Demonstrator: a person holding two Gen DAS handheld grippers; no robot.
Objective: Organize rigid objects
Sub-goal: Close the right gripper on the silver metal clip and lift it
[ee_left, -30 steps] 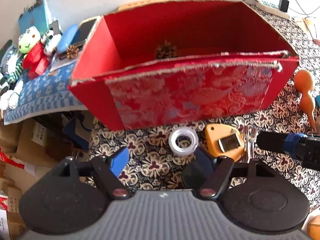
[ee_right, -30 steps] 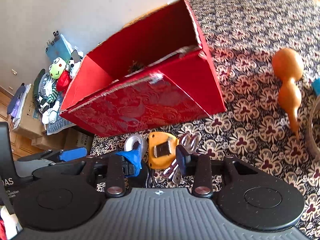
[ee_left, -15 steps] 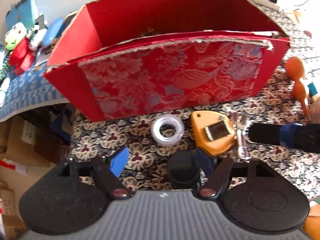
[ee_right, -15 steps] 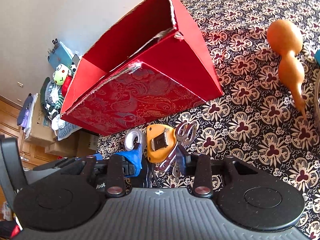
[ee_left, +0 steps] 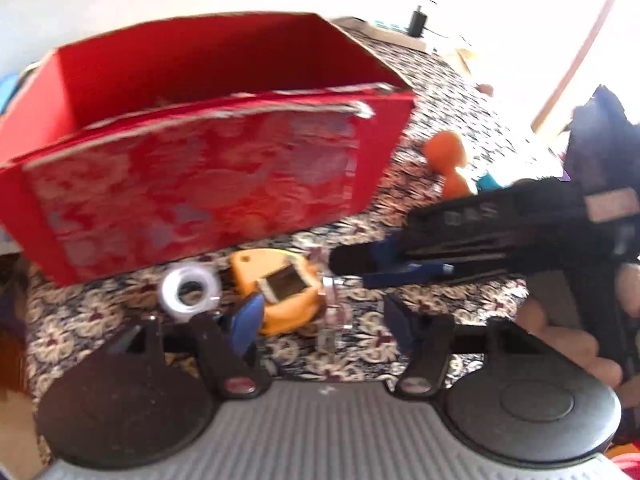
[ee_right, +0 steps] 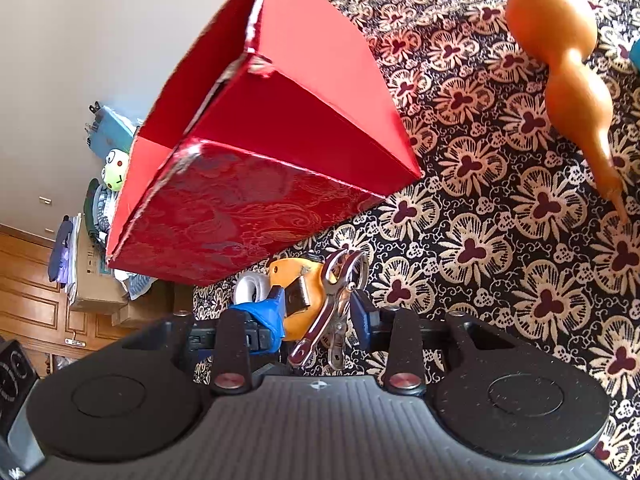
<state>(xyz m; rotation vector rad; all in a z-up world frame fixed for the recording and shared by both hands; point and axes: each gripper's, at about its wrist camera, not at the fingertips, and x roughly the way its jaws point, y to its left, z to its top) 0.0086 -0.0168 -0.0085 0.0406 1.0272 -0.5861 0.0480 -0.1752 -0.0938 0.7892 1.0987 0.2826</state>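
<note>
An orange tape measure [ee_left: 280, 288] [ee_right: 298, 296], a silver metal clip [ee_left: 332, 312] [ee_right: 336, 296] and a clear tape roll [ee_left: 190, 292] [ee_right: 250, 286] lie on the patterned cloth in front of the red box [ee_left: 192, 184] [ee_right: 260, 160]. My right gripper [ee_right: 316, 314] is open and low over the cloth, with the clip between its fingers and the blue left finger [ee_right: 268, 316] against the tape measure. In the left wrist view it reaches in from the right [ee_left: 360, 264]. My left gripper [ee_left: 324, 320] is open just short of the tape measure and the clip. This view is blurred.
An orange gourd [ee_right: 568, 72] [ee_left: 448, 160] lies on the cloth to the right. A hand [ee_left: 560, 340] holds the right gripper. Plush toys [ee_right: 114, 168] and cardboard boxes [ee_right: 92, 272] sit past the table's left edge. A power strip [ee_left: 396, 32] lies at the back.
My left gripper swung right, so the tape measure and clip now sit between its fingers. My right gripper came down and forward until its fingers flank the clip.
</note>
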